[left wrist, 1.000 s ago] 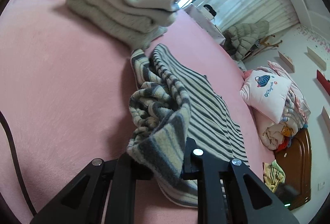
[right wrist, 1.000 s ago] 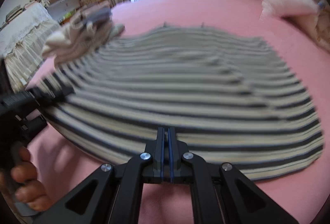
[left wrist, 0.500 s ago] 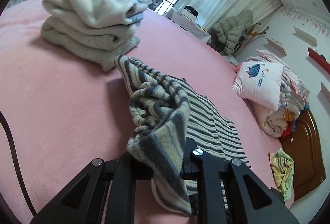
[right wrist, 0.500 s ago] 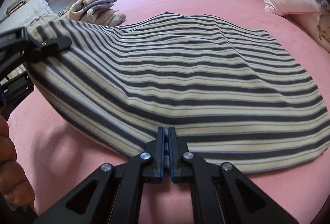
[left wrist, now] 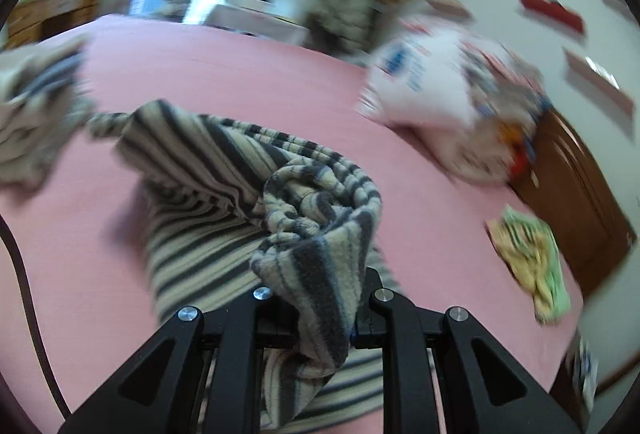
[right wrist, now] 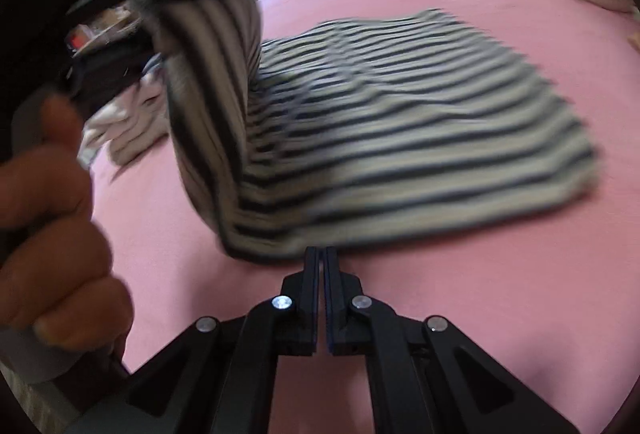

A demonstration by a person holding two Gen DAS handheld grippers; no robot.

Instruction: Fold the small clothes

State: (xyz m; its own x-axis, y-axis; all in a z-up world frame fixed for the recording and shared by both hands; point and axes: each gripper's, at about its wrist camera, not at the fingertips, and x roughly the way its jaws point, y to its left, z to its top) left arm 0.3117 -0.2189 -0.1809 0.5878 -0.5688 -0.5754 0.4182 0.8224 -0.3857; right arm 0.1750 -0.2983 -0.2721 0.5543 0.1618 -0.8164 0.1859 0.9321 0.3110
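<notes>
My left hand-held gripper (left wrist: 322,318) clenches a bunched corner of the striped grey-and-cream fleece garment (right wrist: 400,138). It may slip or fold crooked, since my right hand-held gripper (right wrist: 321,262), clamped shut on nothing, leaves the hem beside it unpinned.

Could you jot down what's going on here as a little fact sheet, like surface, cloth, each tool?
surface: pink bed
cloth: striped garment, one edge lifted, the rest lying flat
left tool: shut on a bunched corner of the striped garment
right tool: shut, holding nothing, just short of the garment's near edge
nearby: pile of pale clothes, pillow
</notes>
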